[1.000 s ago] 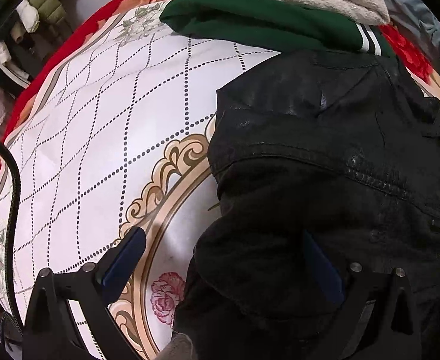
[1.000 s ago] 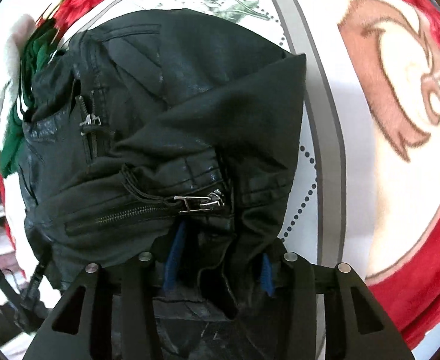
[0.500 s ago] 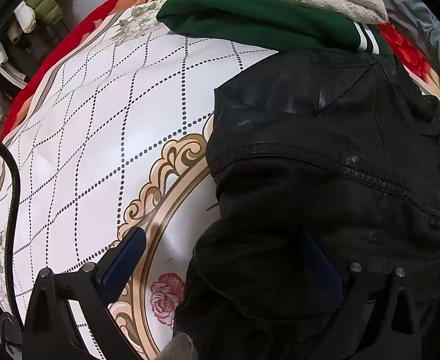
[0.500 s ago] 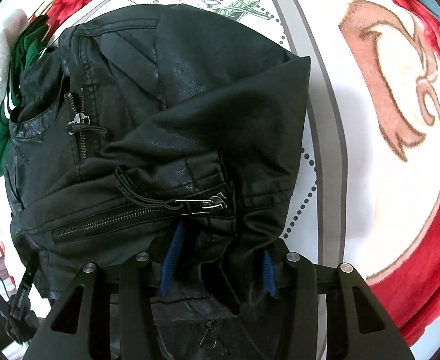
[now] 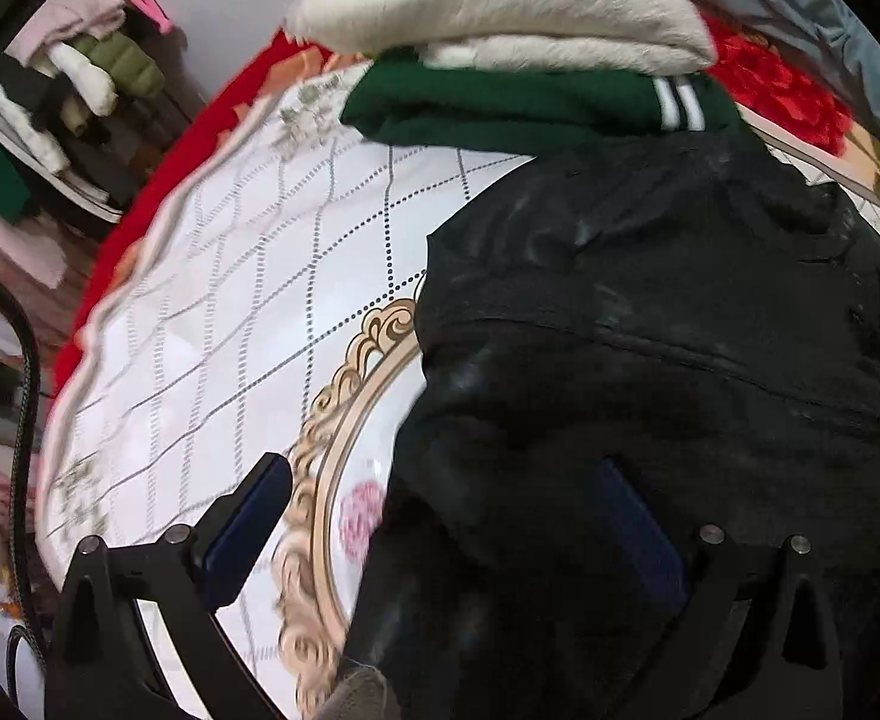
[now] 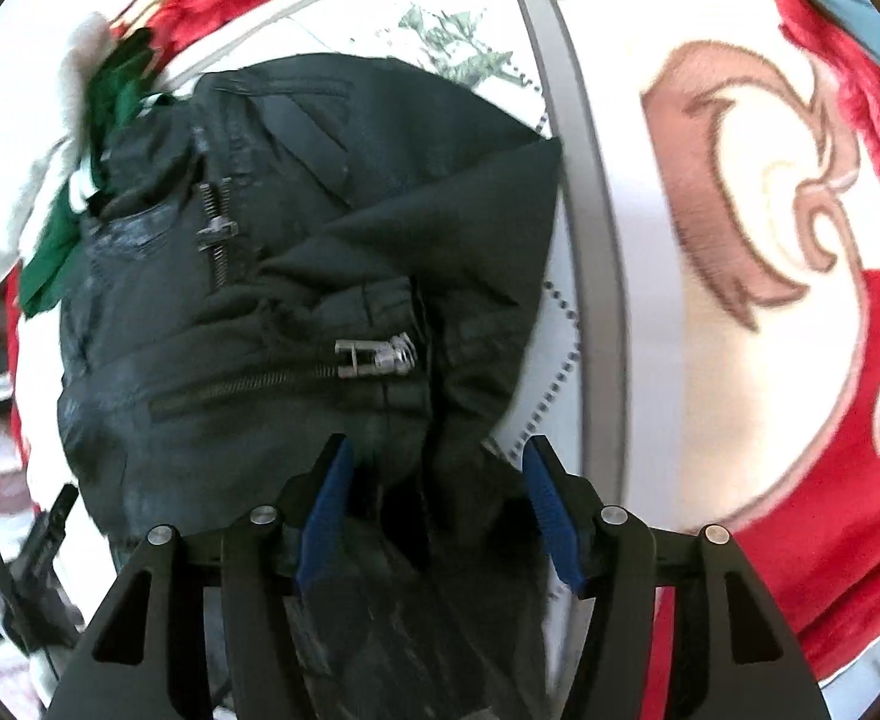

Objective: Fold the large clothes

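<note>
Right wrist view: black jacket [image 6: 296,276] lies bunched between the opening fingers [image 6: 326,498].

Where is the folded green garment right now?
Left wrist view, top centre: the green garment lies under the white fleece, touching the black jacket's far edge.

We find no readable text, label, brand or number anywhere, neither on the black leather-look jacket [image 6: 296,324] nor on the patterned red-and-white blanket [image 5: 248,312].
</note>
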The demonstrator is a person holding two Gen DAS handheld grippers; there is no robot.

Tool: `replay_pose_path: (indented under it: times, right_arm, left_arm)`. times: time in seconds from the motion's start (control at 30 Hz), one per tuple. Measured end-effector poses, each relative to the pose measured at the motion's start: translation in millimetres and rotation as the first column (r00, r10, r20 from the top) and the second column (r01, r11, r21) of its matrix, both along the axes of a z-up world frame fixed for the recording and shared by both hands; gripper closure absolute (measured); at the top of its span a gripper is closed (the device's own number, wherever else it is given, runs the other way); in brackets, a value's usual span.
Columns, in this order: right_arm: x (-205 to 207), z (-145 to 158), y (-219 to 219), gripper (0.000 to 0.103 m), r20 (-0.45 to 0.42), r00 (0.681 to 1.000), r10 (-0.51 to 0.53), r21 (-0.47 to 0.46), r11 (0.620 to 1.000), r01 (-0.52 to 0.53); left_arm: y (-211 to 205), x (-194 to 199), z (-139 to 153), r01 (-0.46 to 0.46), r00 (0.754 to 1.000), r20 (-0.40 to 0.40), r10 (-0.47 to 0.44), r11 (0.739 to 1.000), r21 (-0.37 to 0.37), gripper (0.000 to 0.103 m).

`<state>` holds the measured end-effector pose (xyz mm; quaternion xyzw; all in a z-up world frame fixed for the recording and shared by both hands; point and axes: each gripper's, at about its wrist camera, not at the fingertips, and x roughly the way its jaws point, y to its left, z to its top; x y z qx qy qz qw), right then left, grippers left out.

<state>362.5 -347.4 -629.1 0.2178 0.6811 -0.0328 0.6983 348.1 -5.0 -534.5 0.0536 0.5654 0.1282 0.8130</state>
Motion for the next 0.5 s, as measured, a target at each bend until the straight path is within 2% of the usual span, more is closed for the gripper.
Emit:
replay_pose_path:
  times: [0.1, 0.23, 0.37, 0.5]
  right_arm:
    - [-12.5, 18.1, -18.0, 0.033, 0.018, 0.999, 0.044, 0.033, 0.998, -0.045]
    - [-28.4, 43.9, -49.9, 0.033, 0.028, 0.994, 0.101, 0.047, 0.994, -0.102]
    - [-42.7, 61.6, -86.4, 0.032, 0.025, 0.985, 0.169, -0.004, 0.986, -0.169]
    - [-57.9, 62.4, -120.0, 0.032, 0.004, 0.983, 0.183, -0.006, 0.983, -0.183]
  left_arm:
    - [-29.8, -21.8, 17.6, -0.011, 1.0, -0.006, 0.011, 0.998, 0.062, 0.0]
    - [-92.9, -59.3, 29.2, 0.016, 0.999, -0.054, -0.007, 0.984, 0.178, 0.0]
    - [-159.3, -98.0, 20.0, 0.096, 0.991, -0.118, -0.069, 0.965, 0.245, 0.0]
    - [-236.2, -138.5, 0.8, 0.21, 0.966, -0.209, -0.154, 0.936, 0.281, 0.0]
